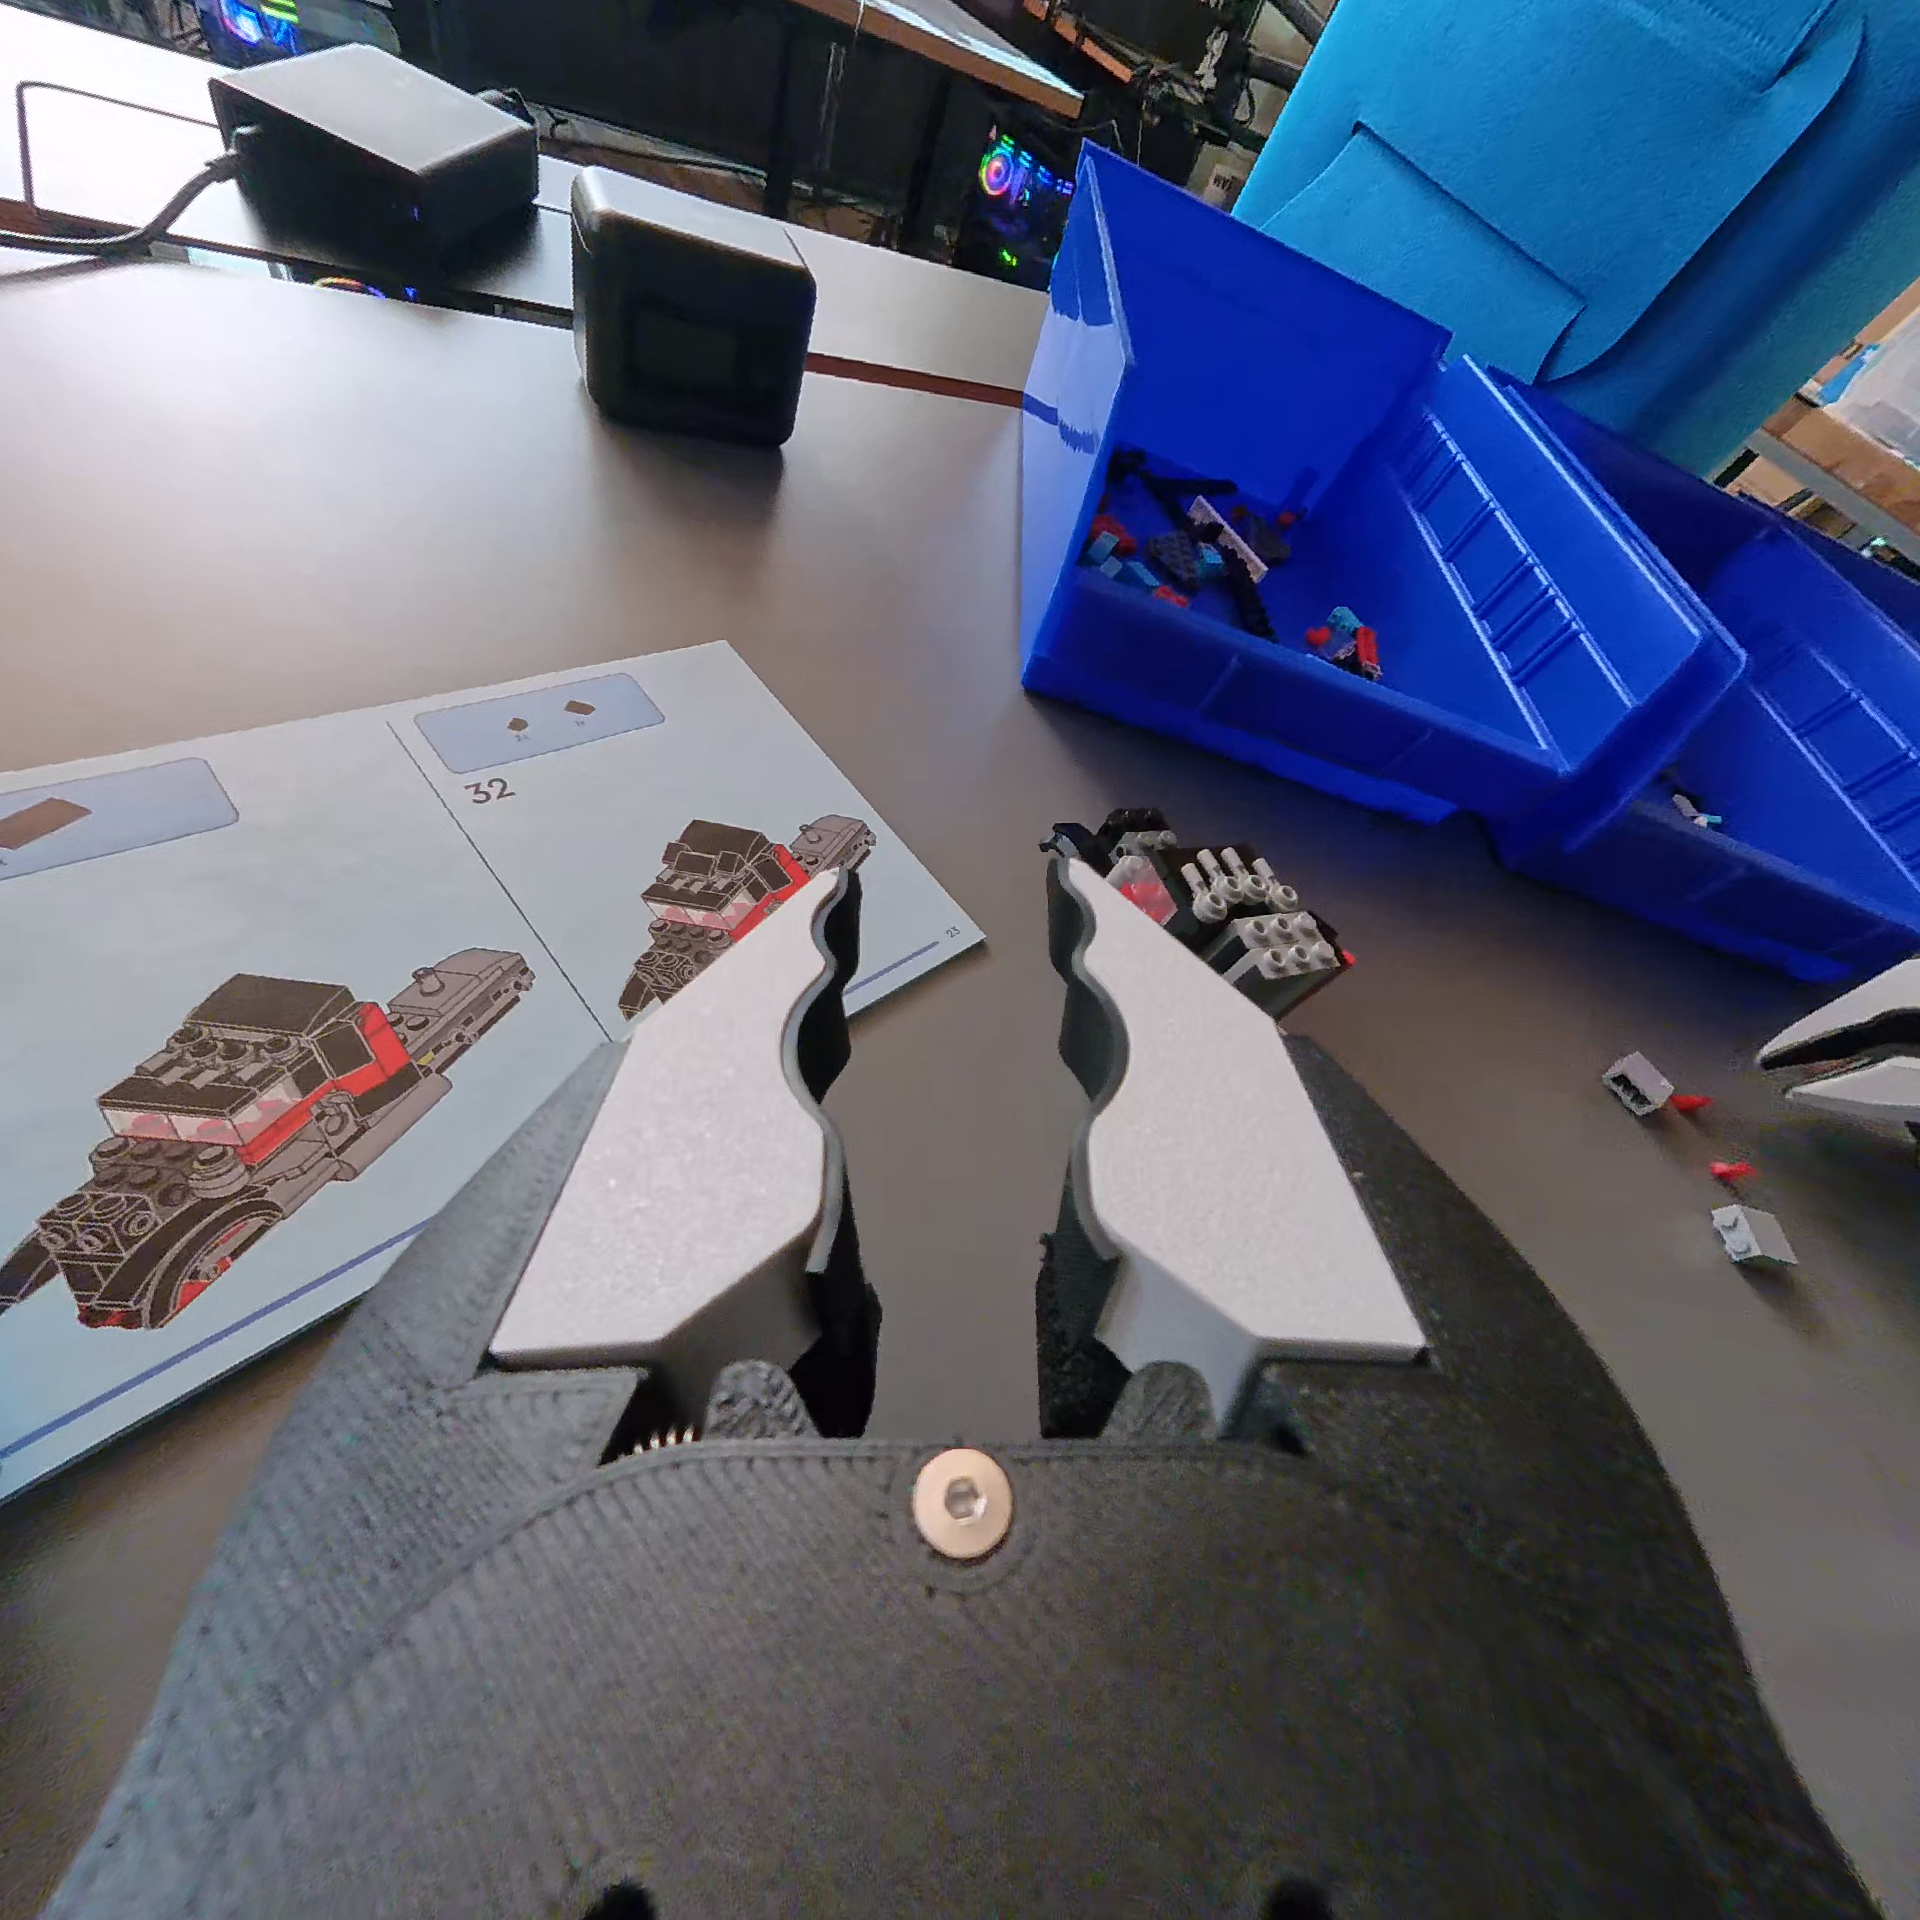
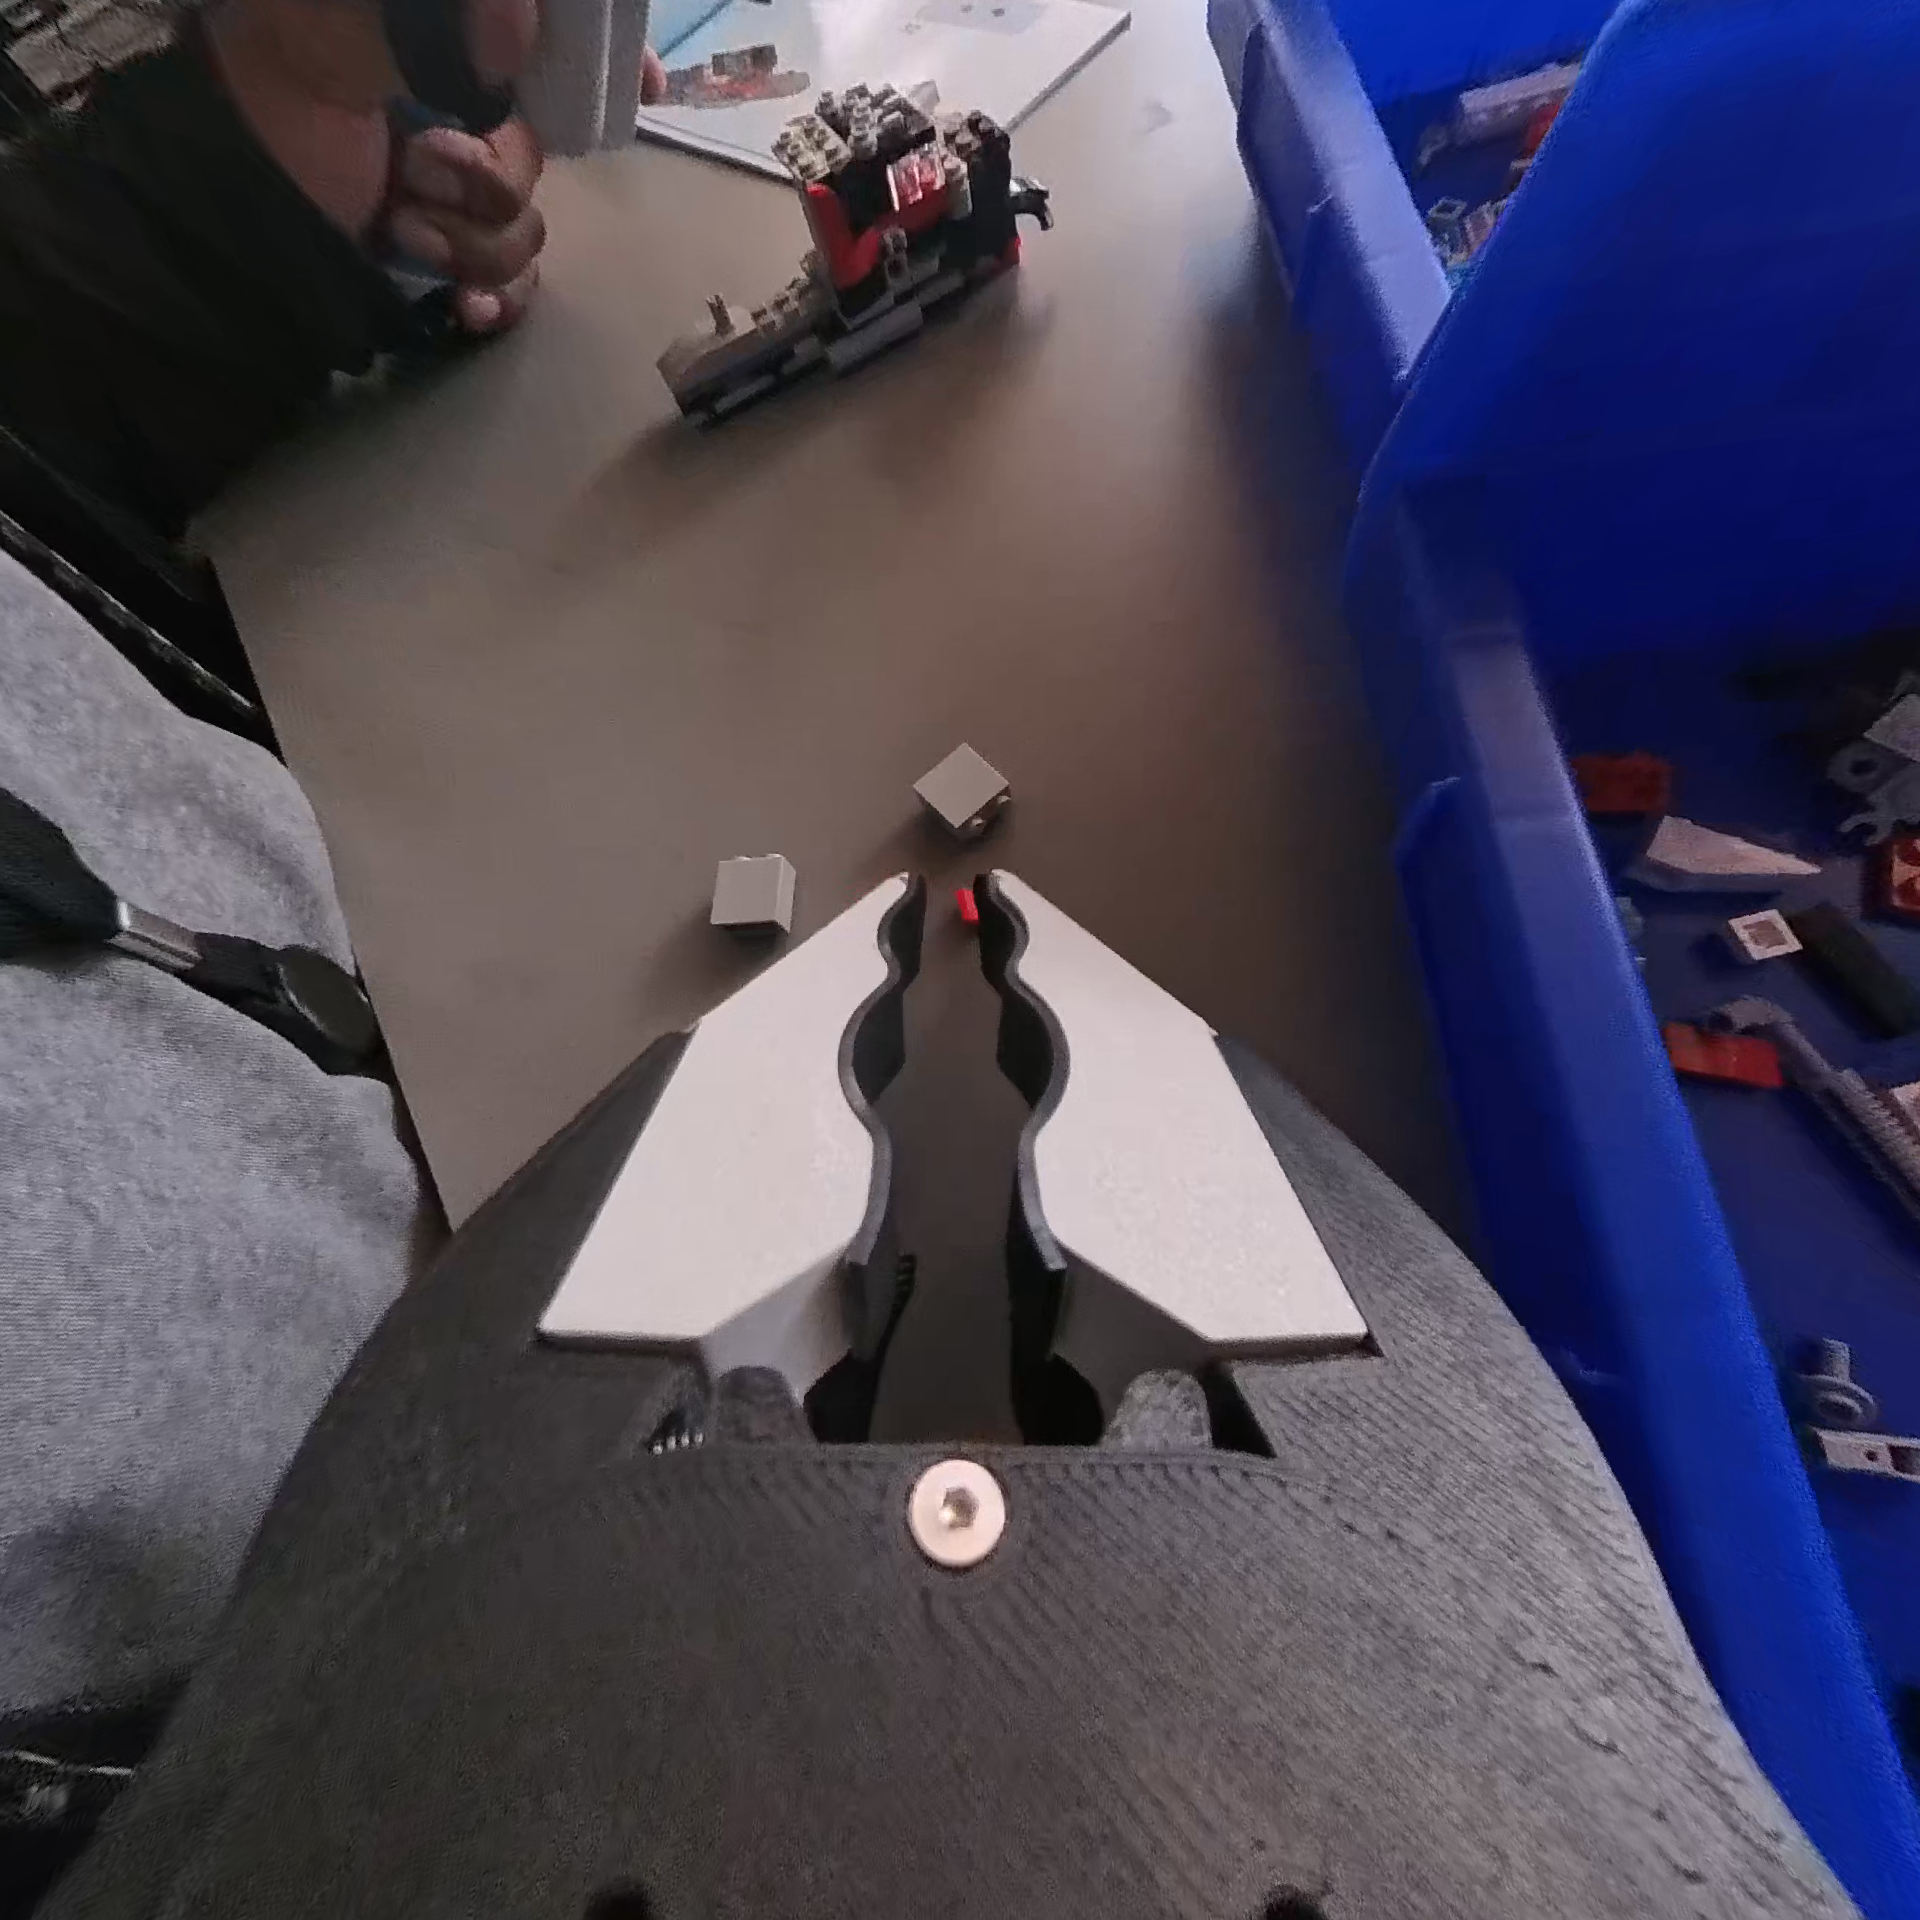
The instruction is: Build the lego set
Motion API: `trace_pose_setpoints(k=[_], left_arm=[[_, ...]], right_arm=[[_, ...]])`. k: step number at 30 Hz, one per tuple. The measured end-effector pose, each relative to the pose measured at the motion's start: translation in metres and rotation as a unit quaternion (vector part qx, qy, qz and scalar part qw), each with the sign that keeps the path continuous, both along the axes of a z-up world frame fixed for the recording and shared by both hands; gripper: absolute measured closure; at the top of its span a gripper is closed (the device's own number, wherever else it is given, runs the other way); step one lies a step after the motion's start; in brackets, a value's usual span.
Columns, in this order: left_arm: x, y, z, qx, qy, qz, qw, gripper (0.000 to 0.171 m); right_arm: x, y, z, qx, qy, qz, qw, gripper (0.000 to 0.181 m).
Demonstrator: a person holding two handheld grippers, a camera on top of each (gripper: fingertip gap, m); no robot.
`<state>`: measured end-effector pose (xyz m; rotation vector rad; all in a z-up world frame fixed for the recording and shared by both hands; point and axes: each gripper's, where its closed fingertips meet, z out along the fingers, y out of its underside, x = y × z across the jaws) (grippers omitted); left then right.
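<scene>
The part-built black, red and grey lego model (image 1: pixel 1216 914) stands on the dark table just beyond my left gripper's right fingertip. My left gripper (image 1: pixel 951 883) is open and empty. The model also shows far off in the right wrist view (image 2: pixel 862 239). My right gripper (image 2: pixel 954 883) is open by a narrow gap, low over the table, with a small red piece (image 2: pixel 968 904) between its tips, against the right finger. Two loose grey bricks (image 2: pixel 961 795) (image 2: pixel 753 894) lie just beyond the tips. The right gripper also shows in the left wrist view (image 1: pixel 1839 1049), beside those bricks (image 1: pixel 1638 1084).
An open instruction booklet (image 1: pixel 416 935) lies left of the model. Blue bins (image 1: pixel 1299 727) (image 2: pixel 1507 935) with loose pieces stand along the right. Two black boxes (image 1: pixel 691 312) sit at the back. A hand (image 2: pixel 457 208) and a grey-clothed lap (image 2: pixel 156 1039) are at the table's near edge. Spacing between my two grippers at the tips: around 30 centimetres.
</scene>
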<state>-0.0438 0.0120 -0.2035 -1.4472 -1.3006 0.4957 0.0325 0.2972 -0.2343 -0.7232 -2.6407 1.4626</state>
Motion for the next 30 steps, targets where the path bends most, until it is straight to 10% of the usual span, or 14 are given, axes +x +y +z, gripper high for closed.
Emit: trace_pose_setpoints(k=[30], left_arm=[[-0.003, 0.002, -0.007, -0.002, -0.023, -0.008, 1.0, 0.135]], right_arm=[[-0.012, 0.008, 0.012, -0.049, 0.009, -0.043, 0.998, 0.173]])
